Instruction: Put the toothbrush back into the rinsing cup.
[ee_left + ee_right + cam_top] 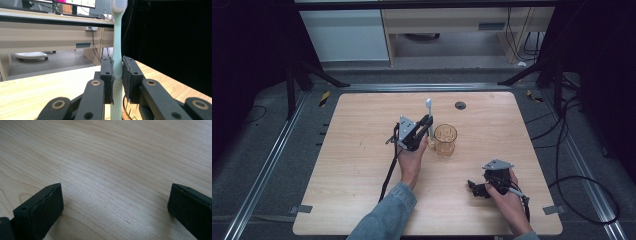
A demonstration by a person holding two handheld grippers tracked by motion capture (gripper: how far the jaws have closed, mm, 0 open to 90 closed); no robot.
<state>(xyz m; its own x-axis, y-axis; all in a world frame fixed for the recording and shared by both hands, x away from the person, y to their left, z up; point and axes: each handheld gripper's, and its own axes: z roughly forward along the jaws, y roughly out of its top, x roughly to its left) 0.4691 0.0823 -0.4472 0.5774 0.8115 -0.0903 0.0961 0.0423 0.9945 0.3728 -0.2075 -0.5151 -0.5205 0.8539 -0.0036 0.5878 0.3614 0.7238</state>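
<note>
Holding the toothbrush (117,50) upright, clamped in my left gripper (421,131), I should lower it straight into the glass cup (445,139) just right of it, my right gripper (477,189) resting spread wide on the table (362,165).

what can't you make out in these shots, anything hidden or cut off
- Toothbrush: its lower end runs off the bottom edge of the left gripper view between the clamped pads; in the high view the left gripper covers it, so whether it touches the table is unclear.
- Amber glass: too small in the high view to tell if it holds anything.
- Right gripper: its open jaws look dark and small in the high view.
</note>
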